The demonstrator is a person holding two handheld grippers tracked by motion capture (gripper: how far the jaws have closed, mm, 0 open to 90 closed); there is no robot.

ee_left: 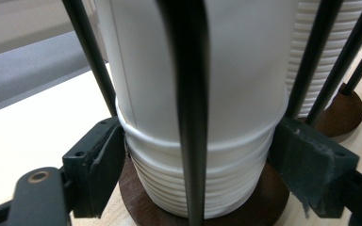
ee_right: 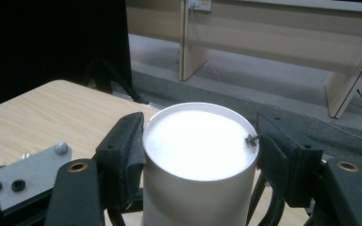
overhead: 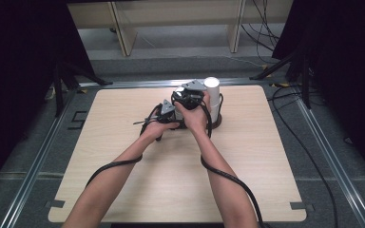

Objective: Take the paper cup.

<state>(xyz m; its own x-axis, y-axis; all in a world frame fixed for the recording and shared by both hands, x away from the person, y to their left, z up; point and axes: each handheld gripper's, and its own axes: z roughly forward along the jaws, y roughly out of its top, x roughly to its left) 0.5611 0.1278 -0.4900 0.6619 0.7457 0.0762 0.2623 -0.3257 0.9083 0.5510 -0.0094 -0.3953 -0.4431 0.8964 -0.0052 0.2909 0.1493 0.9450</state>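
A tall stack of upturned white paper cups (overhead: 212,91) stands in a black wire holder (ee_left: 191,94) on a round brown base (ee_left: 139,200), at the far middle of the table. My right gripper (ee_right: 200,155) is at the top of the stack, its pads pressed on both sides of the topmost cup (ee_right: 200,141). My left gripper (ee_left: 202,165) is low on the stack. Its pads (ee_left: 99,165) touch the ribbed rims of the bottom cups (ee_left: 226,183) on either side. In the high view both hands sit close together, left of the stack.
A second ribbed stack of cups (ee_left: 313,42) on its own brown base (ee_left: 346,108) stands just behind the first. The light wooden table (overhead: 123,180) has bare room toward the person. Wooden furniture legs (overhead: 126,33) and cables (overhead: 309,156) lie beyond and beside it.
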